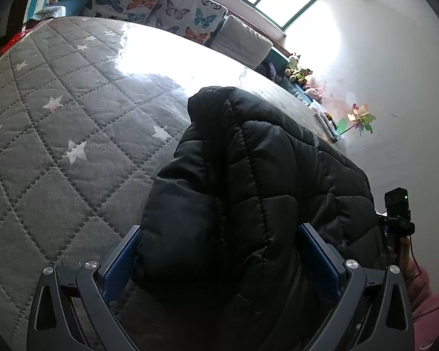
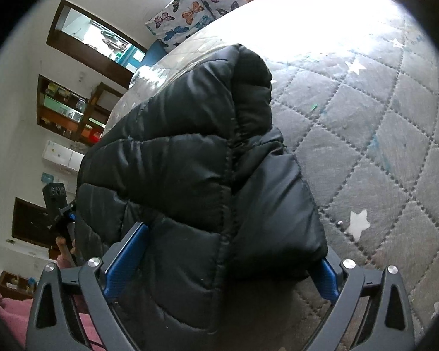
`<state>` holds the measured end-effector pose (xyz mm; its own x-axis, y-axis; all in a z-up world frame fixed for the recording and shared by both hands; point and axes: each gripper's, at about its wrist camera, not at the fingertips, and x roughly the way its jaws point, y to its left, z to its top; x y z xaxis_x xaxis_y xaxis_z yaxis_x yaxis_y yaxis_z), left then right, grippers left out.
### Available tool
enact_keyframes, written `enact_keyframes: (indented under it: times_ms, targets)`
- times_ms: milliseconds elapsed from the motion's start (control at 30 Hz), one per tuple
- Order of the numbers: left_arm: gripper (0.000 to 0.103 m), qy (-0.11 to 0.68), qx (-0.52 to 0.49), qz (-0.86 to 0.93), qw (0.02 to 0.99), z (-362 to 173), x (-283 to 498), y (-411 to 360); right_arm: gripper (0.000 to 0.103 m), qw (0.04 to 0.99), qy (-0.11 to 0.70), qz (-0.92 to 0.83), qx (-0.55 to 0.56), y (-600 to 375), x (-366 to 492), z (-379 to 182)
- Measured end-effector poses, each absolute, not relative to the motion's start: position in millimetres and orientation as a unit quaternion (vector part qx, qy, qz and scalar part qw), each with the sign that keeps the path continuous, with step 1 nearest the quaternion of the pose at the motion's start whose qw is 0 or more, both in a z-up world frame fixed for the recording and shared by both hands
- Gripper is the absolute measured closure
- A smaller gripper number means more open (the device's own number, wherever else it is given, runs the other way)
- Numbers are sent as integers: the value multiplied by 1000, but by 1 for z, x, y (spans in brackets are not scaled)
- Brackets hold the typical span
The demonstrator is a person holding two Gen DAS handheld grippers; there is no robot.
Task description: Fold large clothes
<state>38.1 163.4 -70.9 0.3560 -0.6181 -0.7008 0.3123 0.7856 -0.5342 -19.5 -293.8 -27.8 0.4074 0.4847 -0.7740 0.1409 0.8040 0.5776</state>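
Observation:
A black quilted puffer jacket (image 1: pixel 248 181) lies bunched on a grey star-patterned mattress (image 1: pixel 58 134). My left gripper (image 1: pixel 219 234) has its blue-padded fingers (image 1: pixel 120 266) on either side of a thick fold of the jacket and grips it. In the right wrist view the same jacket (image 2: pixel 190 175) fills the middle, and my right gripper (image 2: pixel 231 251) clamps another thick fold between its blue pads (image 2: pixel 125 260). Each gripper shows at the edge of the other's view: the right one (image 1: pixel 398 210), the left one (image 2: pixel 58 204).
Butterfly-print cushions (image 1: pixel 149 3) and a grey cushion (image 1: pixel 243 41) line the bed's far edge under a bright window. Soft toys (image 1: pixel 298 73) and a paper pinwheel (image 1: pixel 360 120) sit by the white wall. Shelves (image 2: pixel 70 111) stand beyond the bed's left side.

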Motion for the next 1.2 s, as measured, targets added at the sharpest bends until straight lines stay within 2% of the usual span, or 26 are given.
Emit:
enact_keyframes:
  times_ms: [733, 800, 833, 900, 933, 1200]
  targets:
    - [0, 492, -158, -312, 797, -72, 35, 159, 0, 789, 520, 99, 312, -288, -19, -33]
    - [7, 486, -155, -307, 804, -67, 29, 155, 0, 794, 518, 95, 303, -282, -21, -29]
    - [11, 481, -151, -304, 808, -63, 26, 152, 1, 797, 515, 93, 299, -279, -22, -26]
    - [17, 470, -147, -298, 818, -58, 21, 150, 20, 814, 503, 92, 275, -271, -29, -12]
    - [17, 467, -145, -296, 821, -58, 20, 149, 22, 821, 501, 91, 260, -267, -31, -7]
    - [17, 463, -151, -275, 829, -60, 26, 144, 22, 817, 484, 110, 293, -276, -29, -22]
